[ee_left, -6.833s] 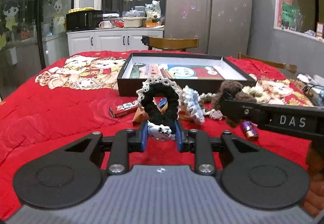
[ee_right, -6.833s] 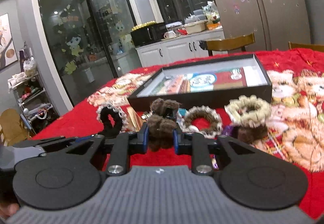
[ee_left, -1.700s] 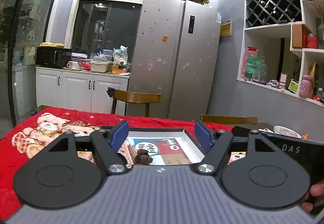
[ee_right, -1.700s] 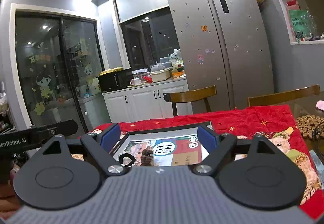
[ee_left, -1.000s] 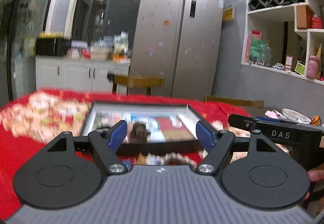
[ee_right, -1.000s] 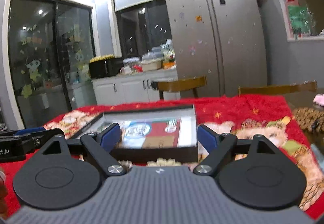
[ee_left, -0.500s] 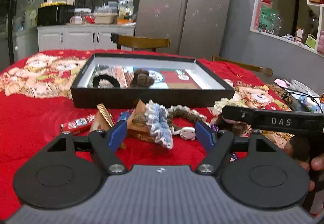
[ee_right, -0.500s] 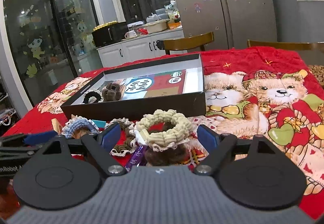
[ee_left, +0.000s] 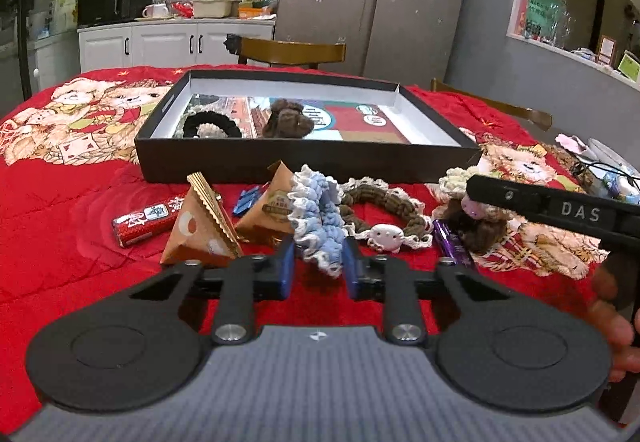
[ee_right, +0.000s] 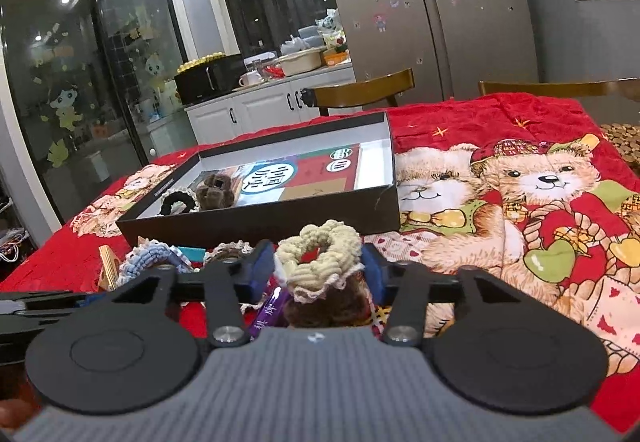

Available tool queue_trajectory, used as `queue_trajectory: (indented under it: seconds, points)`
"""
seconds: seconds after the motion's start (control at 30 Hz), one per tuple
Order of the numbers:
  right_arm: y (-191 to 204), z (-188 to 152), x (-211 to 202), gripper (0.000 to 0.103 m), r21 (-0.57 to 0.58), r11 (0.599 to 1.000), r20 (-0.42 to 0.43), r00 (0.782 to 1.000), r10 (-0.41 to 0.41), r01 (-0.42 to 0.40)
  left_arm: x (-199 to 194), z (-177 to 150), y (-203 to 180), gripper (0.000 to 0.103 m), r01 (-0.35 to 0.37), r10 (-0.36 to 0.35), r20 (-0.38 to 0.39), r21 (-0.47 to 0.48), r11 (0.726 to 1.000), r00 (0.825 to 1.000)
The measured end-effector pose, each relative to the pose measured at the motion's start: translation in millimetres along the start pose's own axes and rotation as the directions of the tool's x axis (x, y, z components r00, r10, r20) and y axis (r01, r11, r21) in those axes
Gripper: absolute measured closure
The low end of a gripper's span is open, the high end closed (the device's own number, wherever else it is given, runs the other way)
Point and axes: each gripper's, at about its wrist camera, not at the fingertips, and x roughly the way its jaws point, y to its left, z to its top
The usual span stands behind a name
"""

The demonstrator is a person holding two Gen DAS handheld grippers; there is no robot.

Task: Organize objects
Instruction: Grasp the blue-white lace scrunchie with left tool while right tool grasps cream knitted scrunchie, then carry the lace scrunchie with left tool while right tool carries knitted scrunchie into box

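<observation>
Partly done: 2 scrunchies lay in box (ee_left: 304,162); approx. 4 plus sundries left outside.
L gripper (ee_left: 319,269) jaws were closing on blue scrunchie (ee_left: 318,220), R gripper (ee_right: 319,269) on cream scrunchie (ee_right: 320,254).

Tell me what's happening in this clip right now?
A person is sorting hair scrunchies from a red tablecloth into a black box. The left tool is closing around a blue scrunchie, and the right tool is closing around a cream scrunchie. A black scrunchie and a brown one already lie in the box; a brown scrunchie with a white charm and snack packets remain outside.
</observation>
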Motion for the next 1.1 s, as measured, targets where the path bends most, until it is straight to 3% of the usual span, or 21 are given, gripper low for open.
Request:
queue_trajectory:
  seconds: [0.1, 0.2, 0.43, 0.77, 1.1]
  points:
    - [-1, 1, -2, 0.064, 0.004, 1.0, 0.013, 1.0, -0.005, 0.005, -1, -1, 1, 0.086, -0.008, 0.008, 0.005, -0.001, 1.0, 1.0]
    - [-3, 1, -3, 0.084, 0.009, 1.0, 0.022, 1.0, -0.004, 0.004, -4, -1, 0, 0.088, -0.013, 0.013, 0.021, 0.001, 1.0, 1.0]
    - [-13, 0, 1, 0.087, 0.065, 0.998, 0.001, 1.0, 0.008, -0.008, -9, -1, -7, 0.089, -0.036, 0.033, 0.045, 0.049, 0.998, 0.998]
    - [-5, -1, -8, 0.087, 0.012, 0.999, 0.039, 0.998, 0.041, -0.041, -17, -4, -13, 0.089, -0.031, 0.023, 0.096, 0.092, 0.995, 0.995]
    - [0, -1, -12, 0.087, -0.024, 0.998, 0.045, 0.997, 0.066, -0.065, -15, -2, -8, 0.09, -0.035, 0.029, 0.088, 0.057, 0.998, 0.996]
